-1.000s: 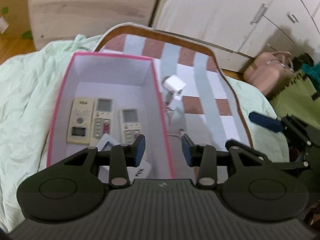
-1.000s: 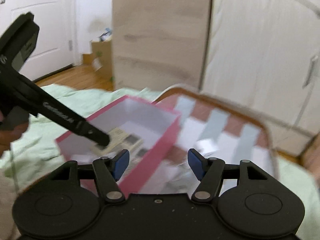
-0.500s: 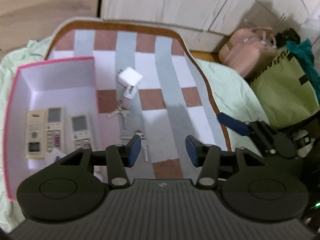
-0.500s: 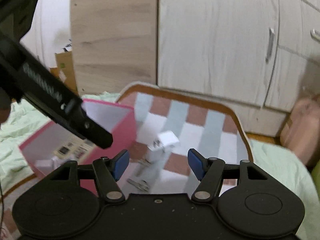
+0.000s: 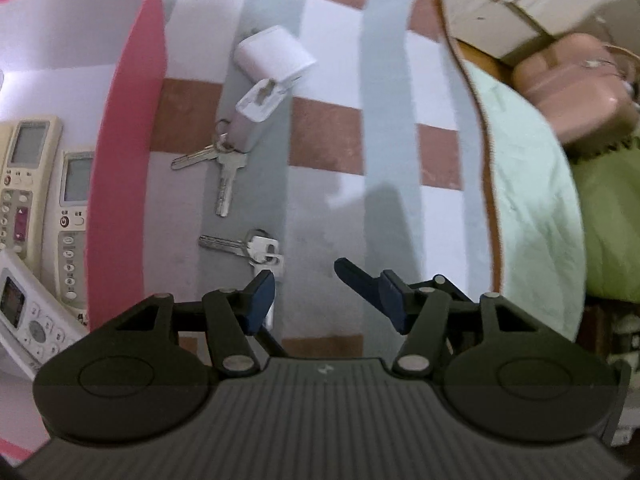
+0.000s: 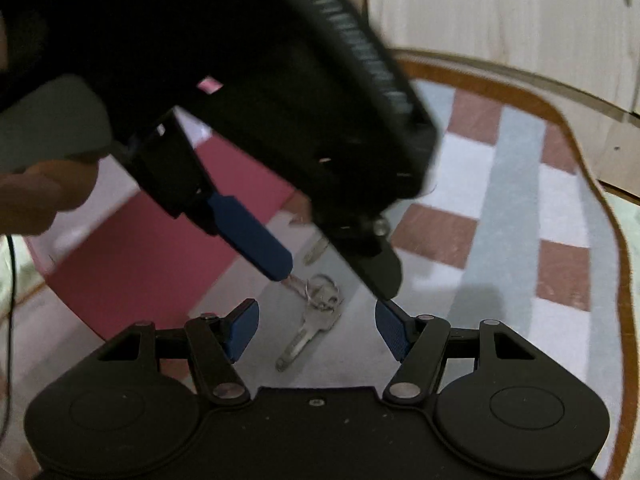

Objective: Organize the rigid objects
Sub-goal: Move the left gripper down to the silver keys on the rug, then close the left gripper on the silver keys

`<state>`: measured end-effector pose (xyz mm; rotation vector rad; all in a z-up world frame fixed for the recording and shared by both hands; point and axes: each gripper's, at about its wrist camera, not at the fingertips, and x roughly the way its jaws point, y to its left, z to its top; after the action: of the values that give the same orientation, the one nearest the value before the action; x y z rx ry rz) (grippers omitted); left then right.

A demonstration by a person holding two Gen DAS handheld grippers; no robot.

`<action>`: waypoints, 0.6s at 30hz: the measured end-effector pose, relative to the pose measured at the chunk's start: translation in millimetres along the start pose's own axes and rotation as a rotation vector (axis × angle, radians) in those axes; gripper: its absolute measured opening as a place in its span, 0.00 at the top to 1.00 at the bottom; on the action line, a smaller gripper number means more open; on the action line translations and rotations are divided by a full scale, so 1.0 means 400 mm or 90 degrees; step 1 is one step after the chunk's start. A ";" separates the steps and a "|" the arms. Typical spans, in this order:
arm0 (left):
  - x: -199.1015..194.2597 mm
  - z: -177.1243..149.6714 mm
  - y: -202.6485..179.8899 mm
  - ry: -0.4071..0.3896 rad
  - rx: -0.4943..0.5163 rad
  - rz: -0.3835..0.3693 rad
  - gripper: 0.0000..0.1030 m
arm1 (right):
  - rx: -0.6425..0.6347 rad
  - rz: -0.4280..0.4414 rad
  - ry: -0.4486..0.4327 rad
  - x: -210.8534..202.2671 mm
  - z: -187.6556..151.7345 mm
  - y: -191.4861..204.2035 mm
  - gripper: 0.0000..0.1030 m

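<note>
Bed: covered by a pale green sheet [image 5: 528,184], with a checked mat [image 5: 332,184] of white, grey and brown squares on top.
Pink box [image 5: 120,160]: stands on the mat at its left side; white inside, pink outer walls.
Left hand-held gripper [image 5: 326,296]: jaws wide apart, holding nothing, hovering low over the mat just right of the box; its blue left finger [image 5: 260,300] sits over the near key bunch.
Right hand-held gripper [image 6: 316,332]: jaws wide apart, empty, hovering above the same keys; the left tool crosses in front of its camera.
Remote controls [image 5: 76,216]: three show inside the box, two lying side by side, a third tilted at the near corner.
White charger [image 5: 274,56]: on the mat right of the box, touching a small white and silver fob [image 5: 252,120].
Far keys [image 5: 218,164]: attached to that fob by a ring.
Near key bunch [image 6: 316,312]: on a grey stripe, between the two tools' fingers.
</note>
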<state>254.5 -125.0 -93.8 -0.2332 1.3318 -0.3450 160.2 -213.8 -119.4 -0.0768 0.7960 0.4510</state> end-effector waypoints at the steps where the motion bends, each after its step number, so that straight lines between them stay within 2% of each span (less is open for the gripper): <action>1: 0.016 0.004 0.005 0.004 -0.006 0.008 0.44 | -0.013 -0.004 0.008 0.015 -0.003 0.004 0.33; 5: 0.062 0.010 0.019 0.011 -0.007 0.042 0.44 | 0.000 0.000 0.043 0.063 -0.004 0.004 0.33; 8: 0.066 0.017 0.051 -0.004 -0.030 0.039 0.44 | -0.003 -0.015 0.031 0.083 -0.010 0.019 0.37; 10: 0.069 0.024 0.059 -0.004 -0.041 0.015 0.44 | -0.025 -0.038 0.023 0.086 -0.007 0.031 0.72; 12: 0.074 0.026 0.056 -0.005 -0.045 0.020 0.44 | -0.001 -0.039 0.032 0.081 0.005 0.021 0.72; 15: 0.089 0.027 0.055 -0.009 -0.040 0.023 0.44 | 0.060 -0.075 0.030 0.055 0.004 -0.017 0.72; 18: 0.107 0.024 0.063 -0.017 -0.046 0.023 0.44 | 0.113 -0.076 0.037 0.027 -0.010 -0.061 0.72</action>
<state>275.2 -118.0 -139.5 -0.2731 1.3215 -0.2634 174.3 -232.7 -132.3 0.0277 0.8797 0.2642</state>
